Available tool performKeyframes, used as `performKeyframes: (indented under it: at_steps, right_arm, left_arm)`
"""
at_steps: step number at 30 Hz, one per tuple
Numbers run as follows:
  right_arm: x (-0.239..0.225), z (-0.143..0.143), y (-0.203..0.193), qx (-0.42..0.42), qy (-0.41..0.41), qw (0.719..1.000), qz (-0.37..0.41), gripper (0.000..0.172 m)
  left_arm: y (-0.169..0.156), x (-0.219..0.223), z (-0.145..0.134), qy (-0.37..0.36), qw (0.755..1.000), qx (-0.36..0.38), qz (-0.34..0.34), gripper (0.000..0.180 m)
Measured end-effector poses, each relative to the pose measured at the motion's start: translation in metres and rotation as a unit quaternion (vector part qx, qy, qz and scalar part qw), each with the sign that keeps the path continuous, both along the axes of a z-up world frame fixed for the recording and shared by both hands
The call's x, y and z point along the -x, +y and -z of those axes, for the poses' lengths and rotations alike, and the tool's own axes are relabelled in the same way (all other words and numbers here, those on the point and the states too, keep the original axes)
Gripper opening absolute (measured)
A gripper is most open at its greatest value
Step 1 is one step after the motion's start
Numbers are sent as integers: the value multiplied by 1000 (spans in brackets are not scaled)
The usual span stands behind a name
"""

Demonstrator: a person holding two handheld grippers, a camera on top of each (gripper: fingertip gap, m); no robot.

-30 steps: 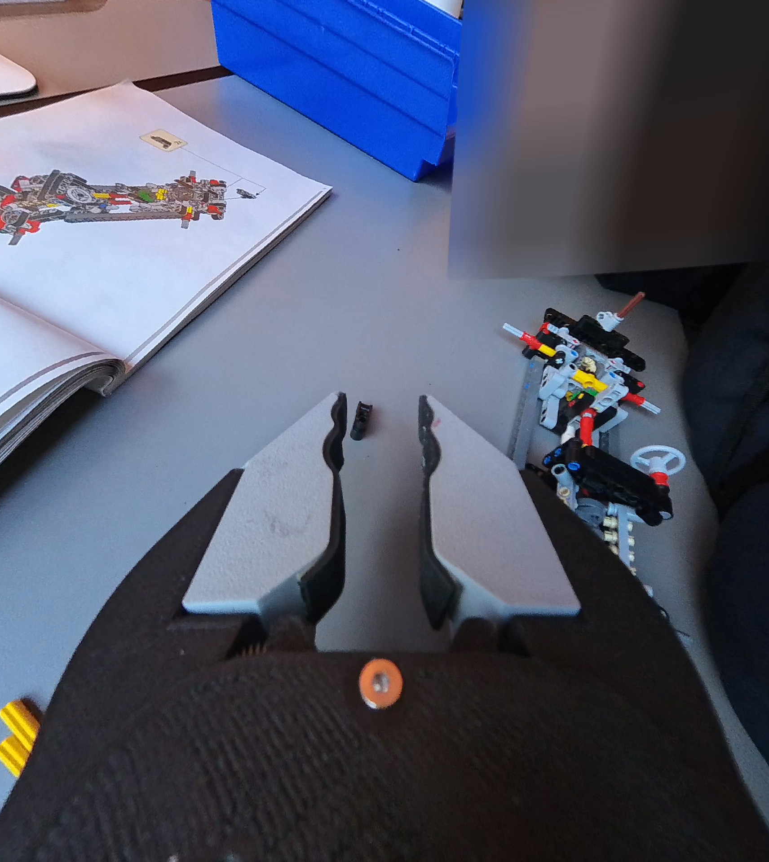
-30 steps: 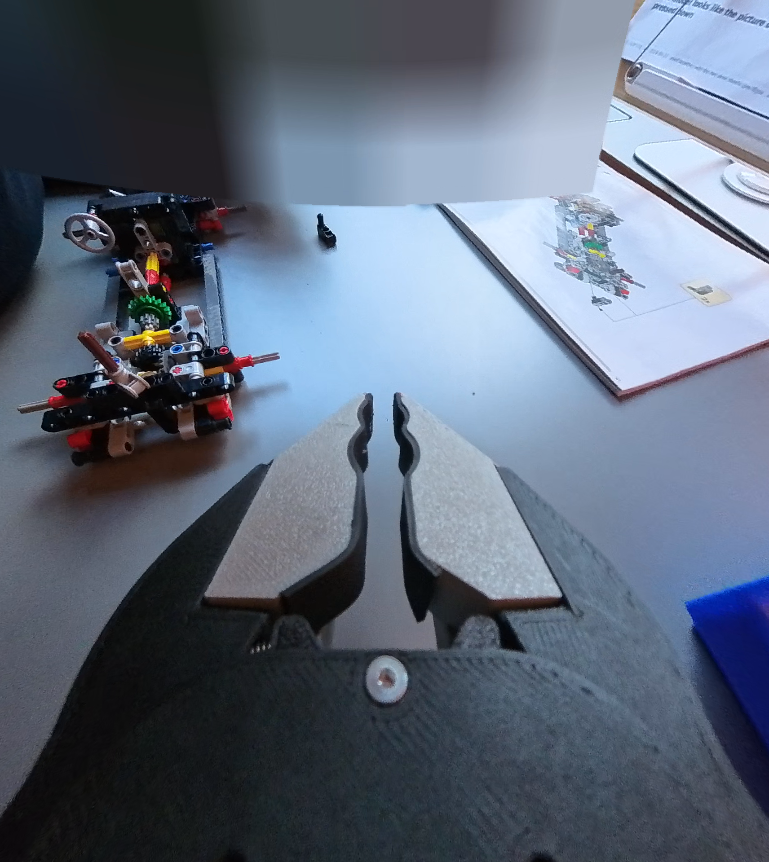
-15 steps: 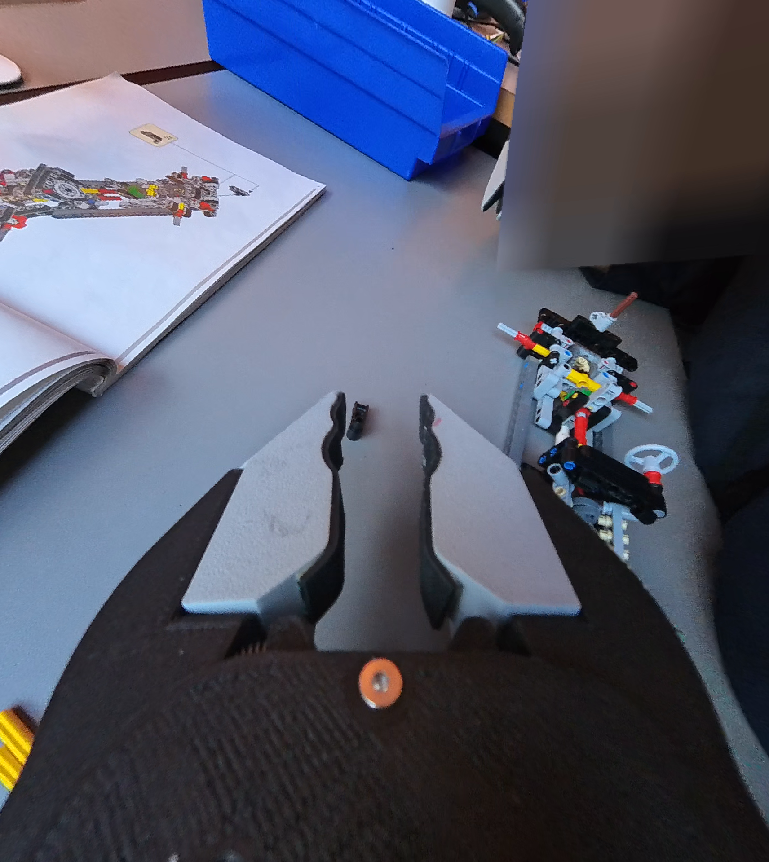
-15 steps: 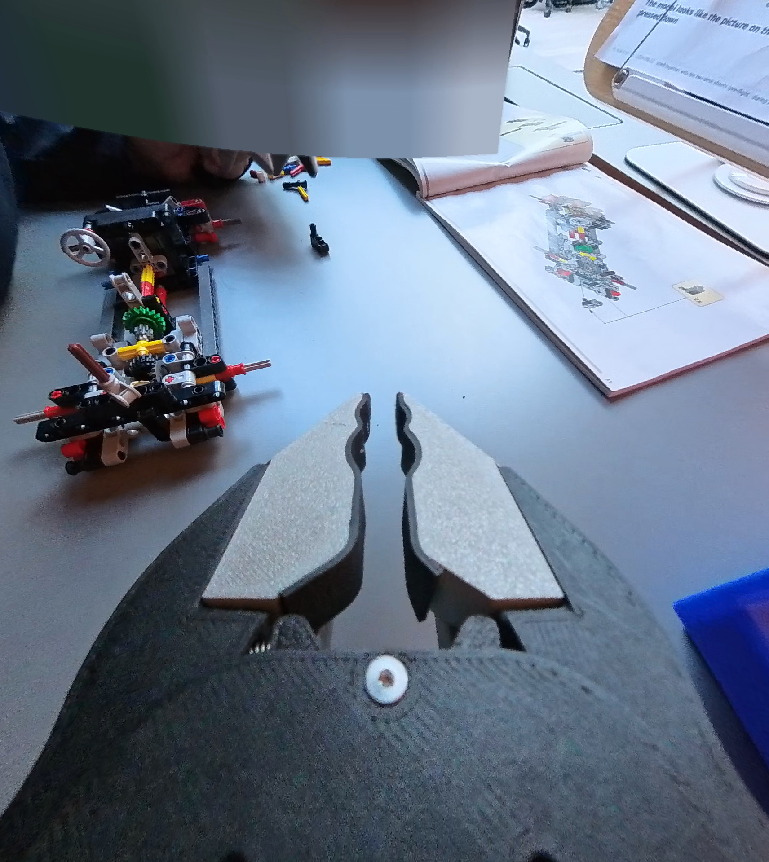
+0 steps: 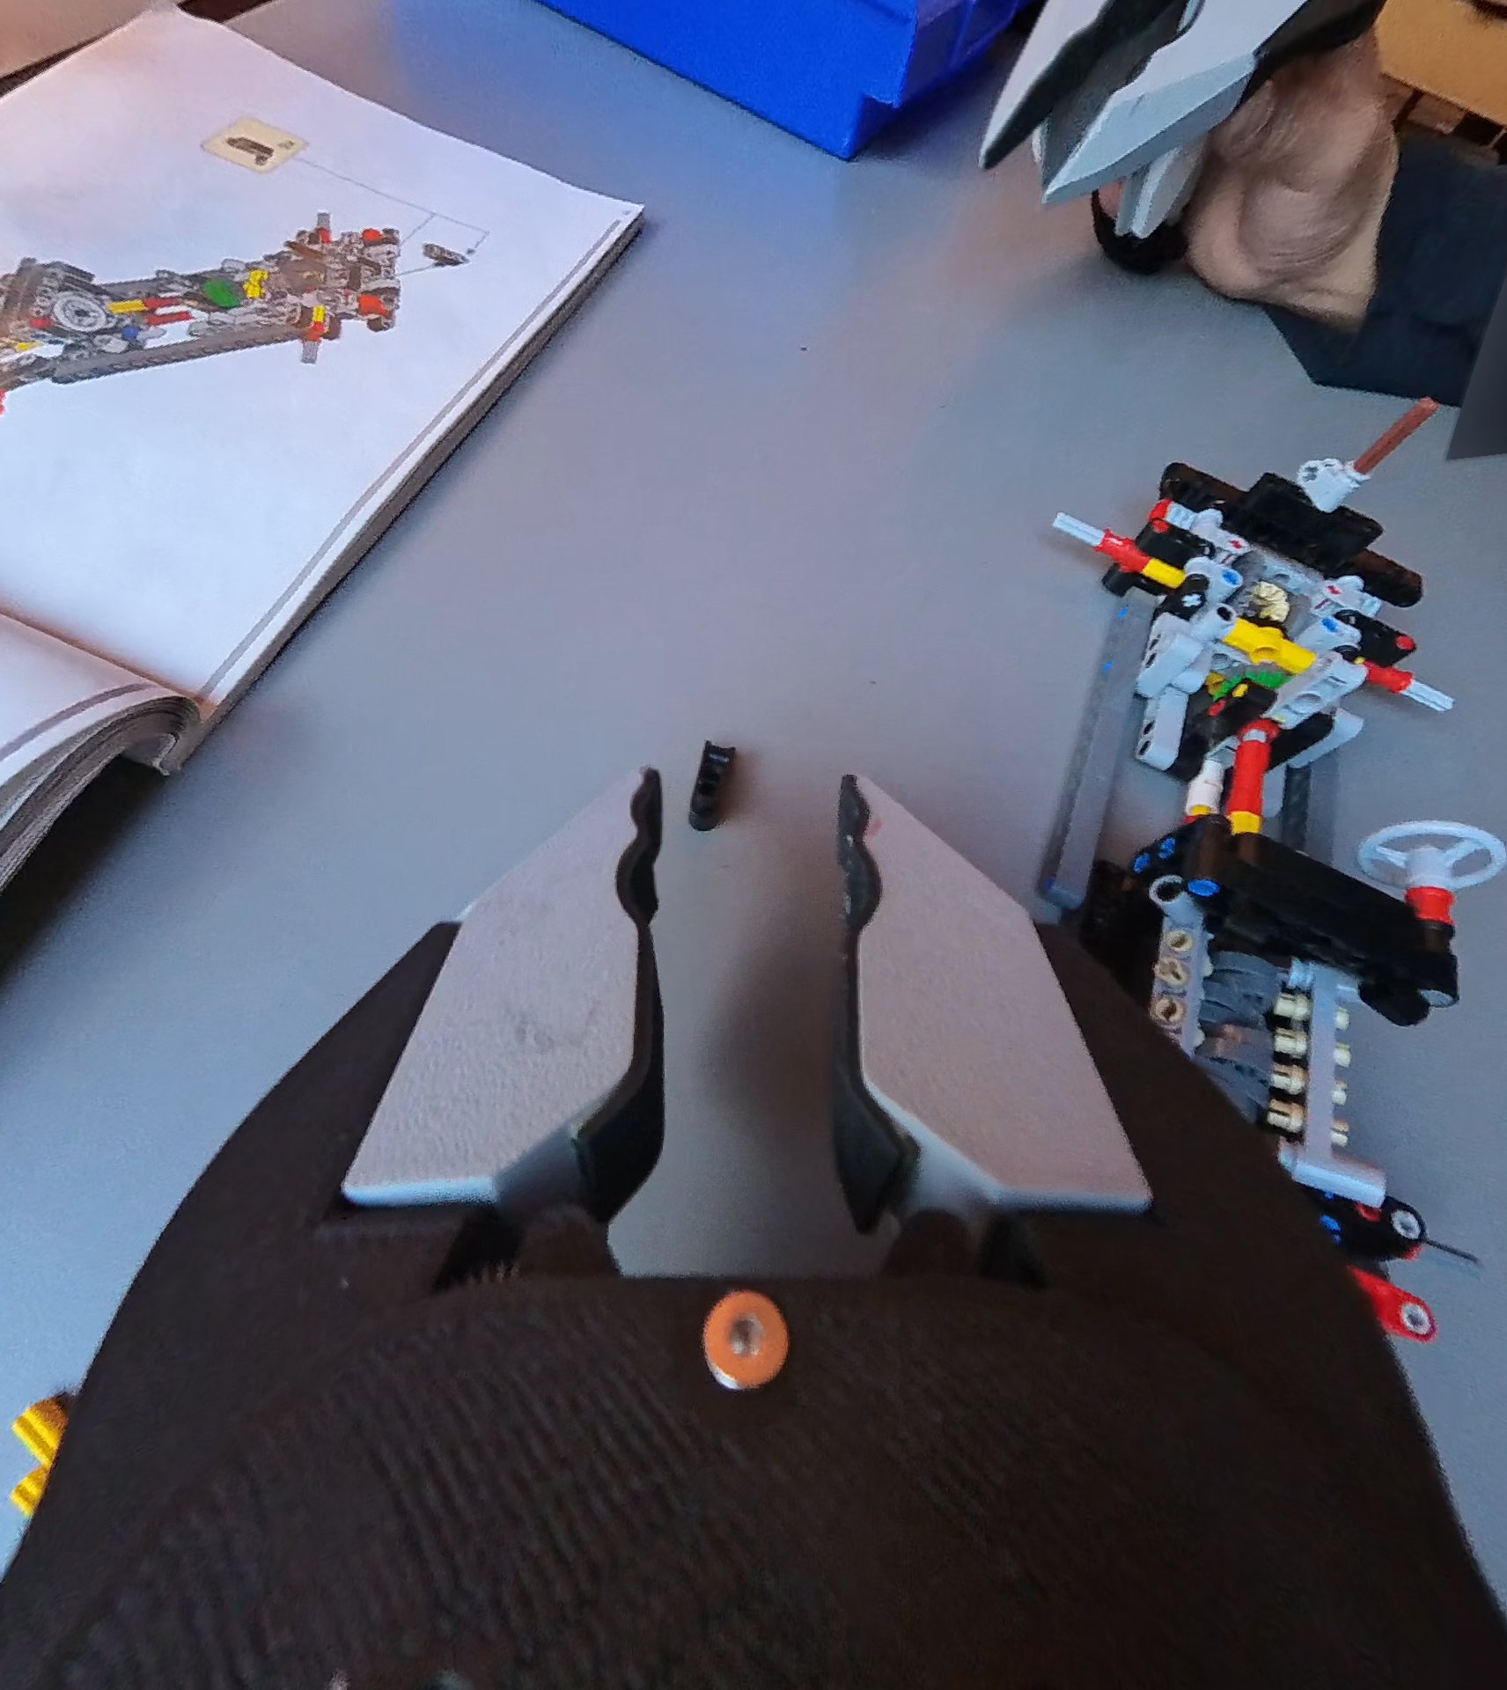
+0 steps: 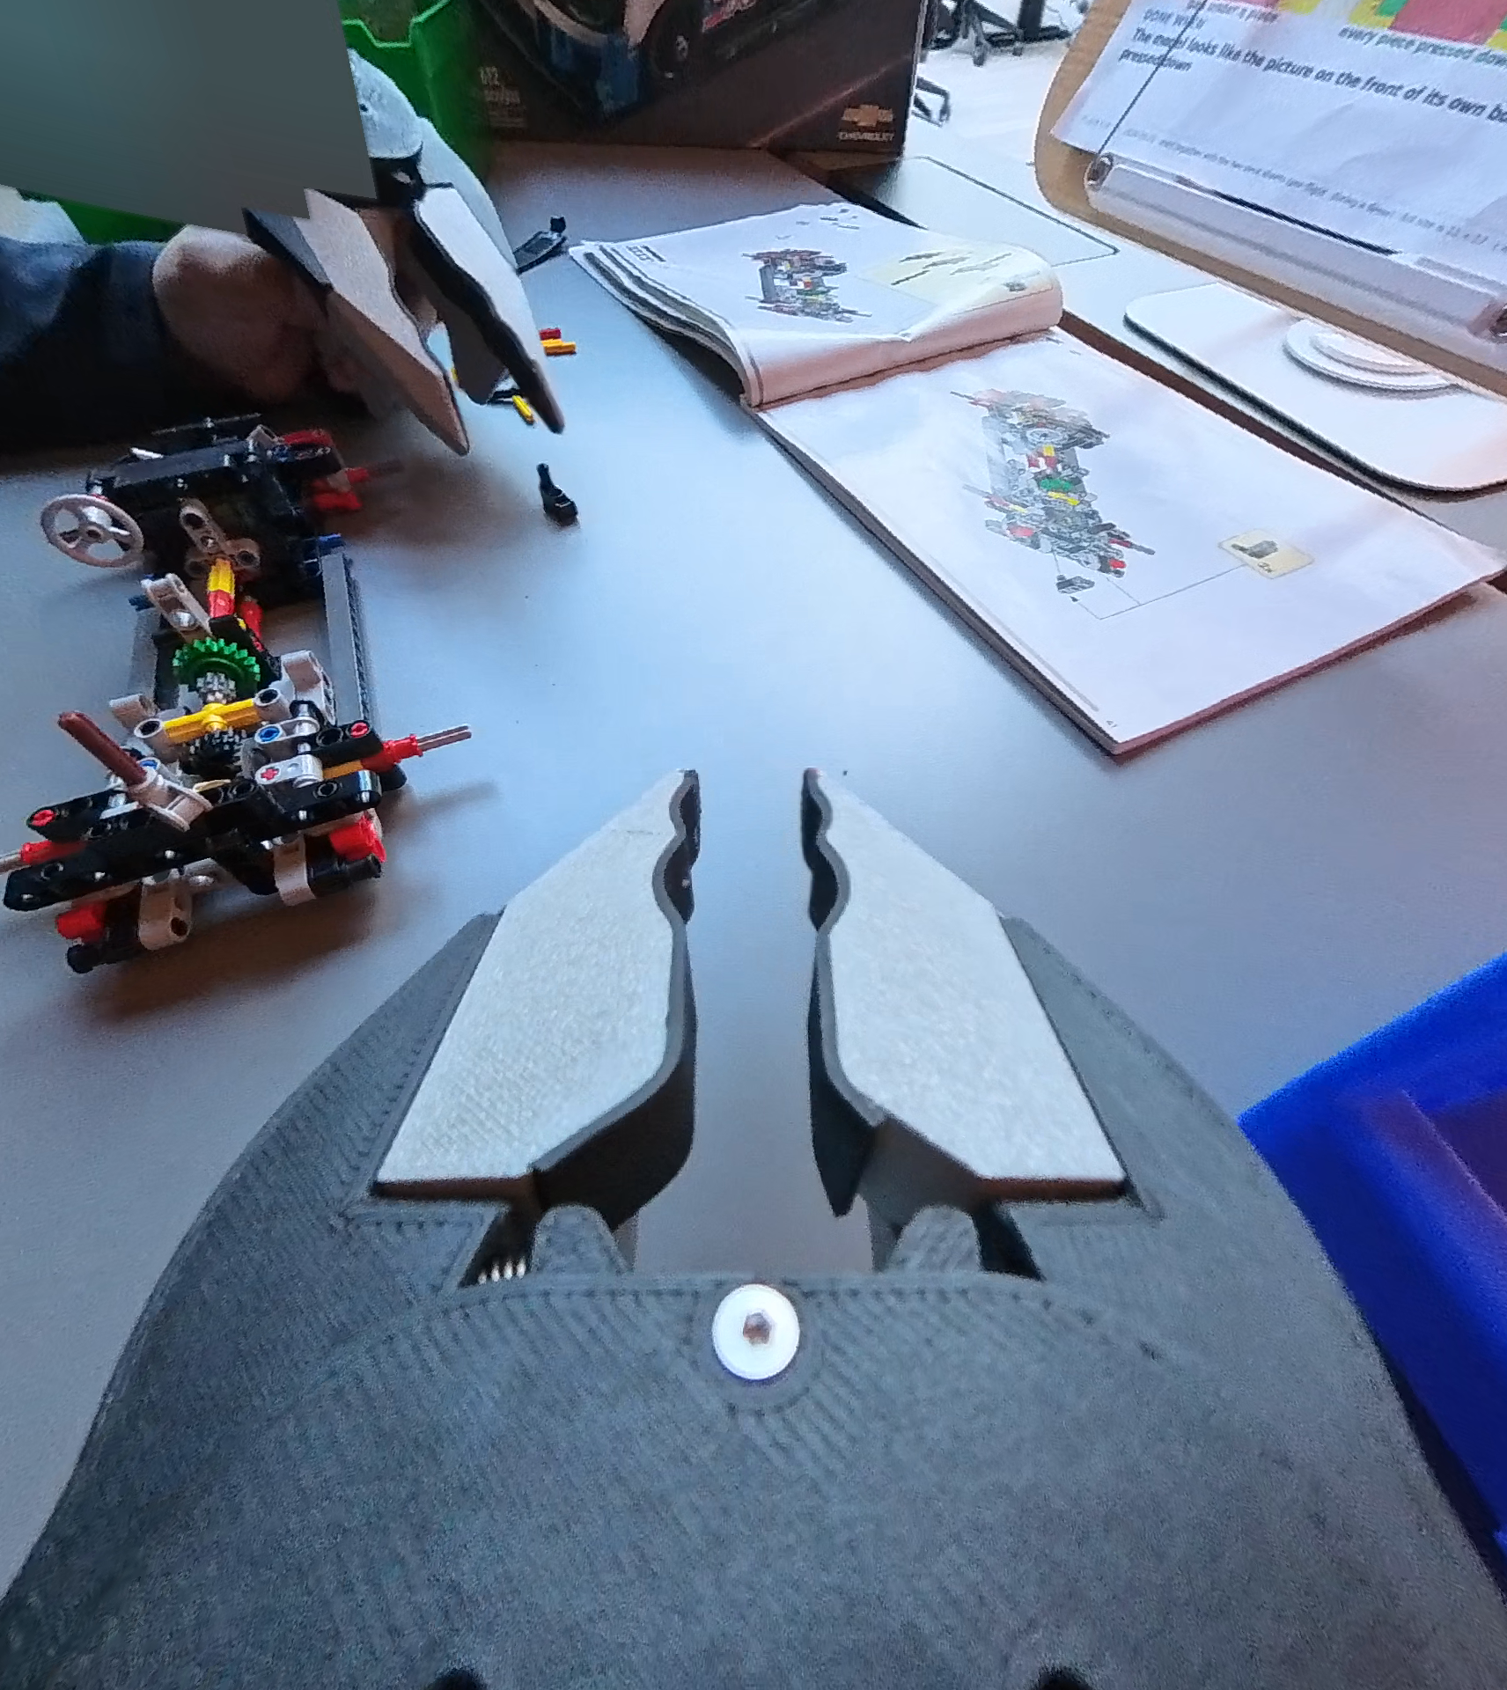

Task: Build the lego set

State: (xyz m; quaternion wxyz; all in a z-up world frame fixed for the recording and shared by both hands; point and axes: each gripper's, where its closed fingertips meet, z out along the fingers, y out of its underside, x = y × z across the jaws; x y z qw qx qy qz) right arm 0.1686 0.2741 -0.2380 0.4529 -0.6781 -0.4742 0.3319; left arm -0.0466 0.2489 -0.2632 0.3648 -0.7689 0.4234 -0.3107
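Lying on the grey table (image 5: 732, 475) between the open instruction booklet (image 5: 183, 411) and the brick-built chassis (image 5: 1262, 732), a small black connector piece (image 5: 711, 785) sits just ahead of the empty, spread-fingered left gripper (image 5: 745, 791), near its left fingertip, long axis roughly along the fingers, while the right gripper (image 6: 748, 786), also apart and empty, hangs well away

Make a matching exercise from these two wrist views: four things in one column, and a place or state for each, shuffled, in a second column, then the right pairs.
Things
1. small black piece
2. left gripper
3. steering wheel
4. blue bin

Places or states
A. mounted on the brick-built chassis
B. at the right edge of the right wrist view
C. open, nothing gripped
D. loose on the grey table, just ahead of the left gripper's fingertips

Pairs: 1-D, 2-C, 3-A, 4-B
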Motion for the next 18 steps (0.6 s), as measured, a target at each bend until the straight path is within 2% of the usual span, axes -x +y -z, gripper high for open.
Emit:
performKeyframes:
  at_steps: [11, 18]
  right_arm:
    - [-7, 1, 4, -11, -10, 999, 36, 25]
    - [-5, 6, 3, -14, -28, 999, 34, 25]
  left_arm:
    - [5, 1, 16, 63, 998, -7, -20, 45]
    - [8, -4, 23, 82, 997, 10, -7, 36]
